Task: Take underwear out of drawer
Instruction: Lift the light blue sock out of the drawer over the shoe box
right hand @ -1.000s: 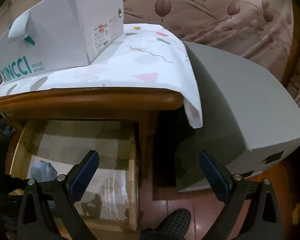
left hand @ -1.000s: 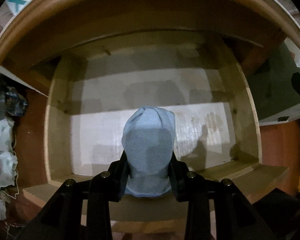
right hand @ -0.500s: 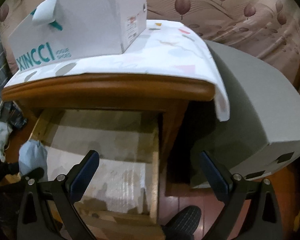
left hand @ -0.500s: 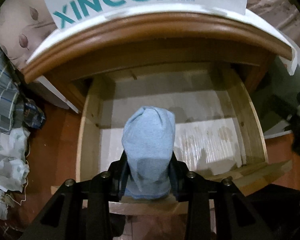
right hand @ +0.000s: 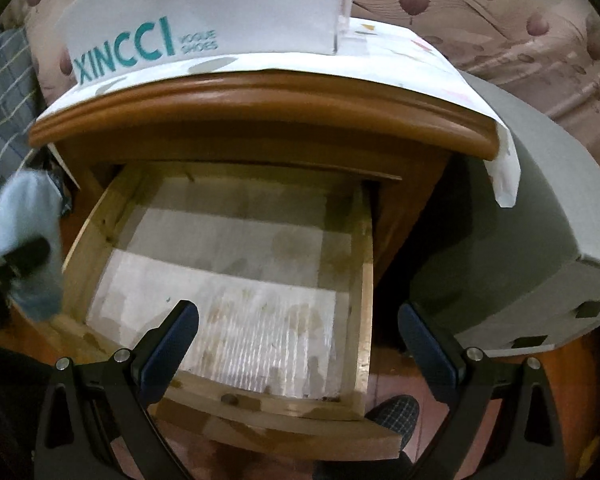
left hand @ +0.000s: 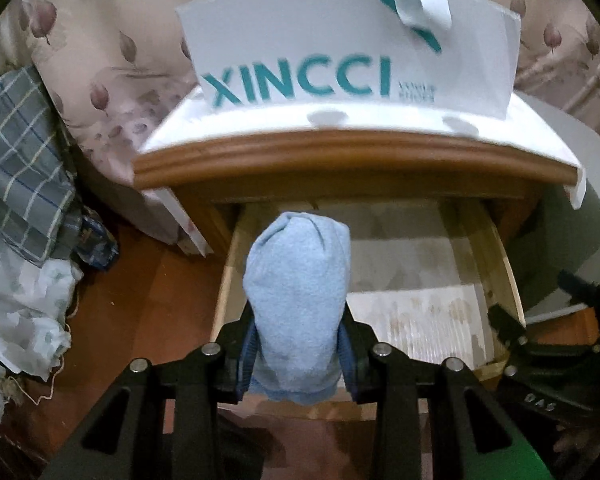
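Nearest us, our left gripper [left hand: 299,354] pinches the light blue underwear [left hand: 298,296] between its pads — the bundle stands upright, lifted above the front left corner of the open drawer [right hand: 364,280]. Our right gripper [right hand: 298,344] hangs spread wide over the drawer's front edge, gripping nothing. Beyond, on the wooden nightstand [right hand: 260,108], sits a white shoe box [left hand: 340,68] — lettered XINCCI.

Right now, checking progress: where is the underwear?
Clamped in the left gripper, the underwear is raised above the open drawer's left side, below the shoebox.
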A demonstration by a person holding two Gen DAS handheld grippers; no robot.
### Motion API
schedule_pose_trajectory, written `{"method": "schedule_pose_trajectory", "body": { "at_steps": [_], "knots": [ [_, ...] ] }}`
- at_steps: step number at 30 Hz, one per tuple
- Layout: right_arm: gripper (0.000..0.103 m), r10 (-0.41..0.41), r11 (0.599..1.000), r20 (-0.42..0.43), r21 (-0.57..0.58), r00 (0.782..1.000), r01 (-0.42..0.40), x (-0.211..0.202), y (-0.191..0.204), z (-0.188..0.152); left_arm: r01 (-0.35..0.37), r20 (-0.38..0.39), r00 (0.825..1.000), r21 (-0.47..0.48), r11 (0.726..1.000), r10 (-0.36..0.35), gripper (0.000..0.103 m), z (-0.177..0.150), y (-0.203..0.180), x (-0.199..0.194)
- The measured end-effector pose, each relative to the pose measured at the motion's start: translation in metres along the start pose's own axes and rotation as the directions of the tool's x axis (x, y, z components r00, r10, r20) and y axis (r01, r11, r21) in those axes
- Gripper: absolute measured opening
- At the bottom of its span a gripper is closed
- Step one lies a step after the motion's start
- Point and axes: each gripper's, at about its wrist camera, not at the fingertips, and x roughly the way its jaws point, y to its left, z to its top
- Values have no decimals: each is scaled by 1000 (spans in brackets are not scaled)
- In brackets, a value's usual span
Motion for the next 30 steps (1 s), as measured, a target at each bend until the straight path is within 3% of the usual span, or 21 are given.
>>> {"method": "schedule_pose_trajectory", "body": {
  "at_steps": [12,20,26,30],
  "knots": [
    [99,-1,1000,-33,16,999,1,8,0,-2,-14,152,988,10,1000,12,35,56,40,-69],
    [99,-29,997,-51,75,998,33,14,-10,-2,-7,201,980,-32,999,14,35,104,73,-93],
    [99,-34,997,-54,72,998,38,17,-8,-1,15,263,965,-62,998,2,35,159,98,-110],
    [99,-41,997,-54,59,998,44,19,-5,0,33,314,949,-30,999,-22,35,200,103,-120]
  ]
}}
